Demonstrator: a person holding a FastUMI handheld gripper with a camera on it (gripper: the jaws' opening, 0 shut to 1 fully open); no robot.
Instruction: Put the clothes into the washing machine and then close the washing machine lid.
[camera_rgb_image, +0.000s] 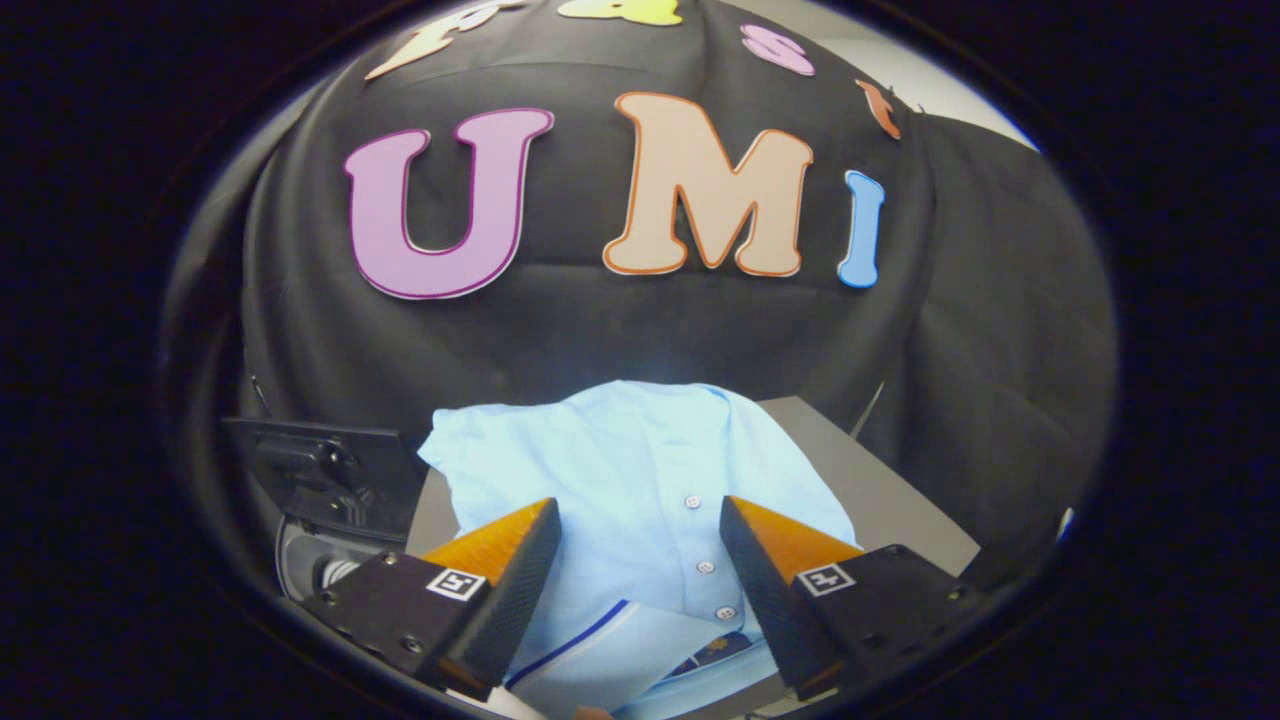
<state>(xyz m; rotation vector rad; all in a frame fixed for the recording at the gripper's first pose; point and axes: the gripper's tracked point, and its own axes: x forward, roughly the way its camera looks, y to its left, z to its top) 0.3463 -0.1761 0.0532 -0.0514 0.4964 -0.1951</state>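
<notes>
Hovering over the near end of the shirt, the hand-held gripper is spread wide, its two fingers apart and holding nothing. Whether the fingertips touch the cloth cannot be told.

Pale blue shirt lies flat on the grey tabletop, between the fingers and running on beyond them. Collar, with a dark stripe along its edge, sits nearest, under and between the finger bases. Button placket runs from the collar away toward the booth wall, three small buttons showing in a line. Long axis of the shirt therefore points near to far, collar end toward the gripper, hem end toward the far edge of the tabletop. Cloth spreads wider on the left side, one corner reaching out toward the tabletop's left edge.

Left of the shirt, off the tabletop's left edge: a dark machine part with a rounded grey body below it. Its inside is hidden.

Beyond: black cloth wall.
</notes>
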